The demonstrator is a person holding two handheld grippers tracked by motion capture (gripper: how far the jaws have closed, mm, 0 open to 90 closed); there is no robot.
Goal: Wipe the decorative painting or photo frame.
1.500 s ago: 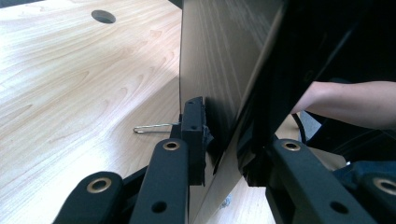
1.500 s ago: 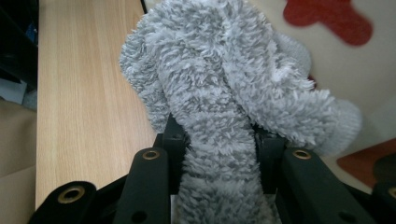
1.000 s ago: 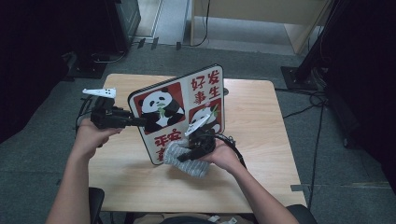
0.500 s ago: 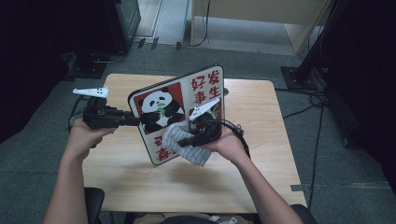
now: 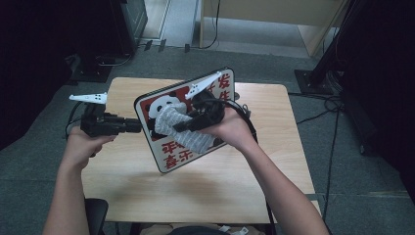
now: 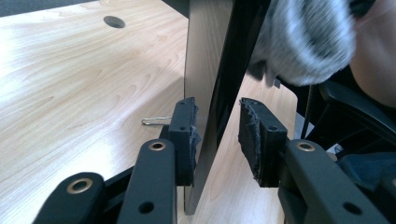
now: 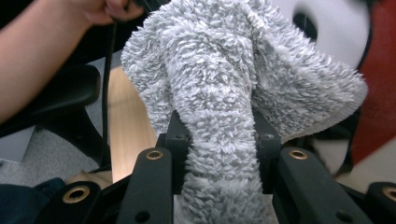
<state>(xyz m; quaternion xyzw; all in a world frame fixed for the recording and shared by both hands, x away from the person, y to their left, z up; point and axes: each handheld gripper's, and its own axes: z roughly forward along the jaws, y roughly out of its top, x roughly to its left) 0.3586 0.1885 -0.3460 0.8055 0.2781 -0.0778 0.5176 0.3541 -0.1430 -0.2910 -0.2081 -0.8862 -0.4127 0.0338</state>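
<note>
A wooden table (image 5: 235, 186) carries the work. Above it a panda board (image 5: 166, 154) stands tilted on its lower edge, its left edge sitting between the jaws of the left gripper (image 6: 217, 135); one pad touches it, the other stands a little off, so whether it is clamped cannot be told. The right gripper (image 7: 219, 140) is closed on a grey fluffy cloth (image 7: 224, 93), pressed against the board's printed face. A small metal clip (image 6: 155, 121) lies on the table.

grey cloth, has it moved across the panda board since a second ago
Yes. The grey cloth in the right gripper has slid from the panda board lower edge up toward the panda picture.
</note>
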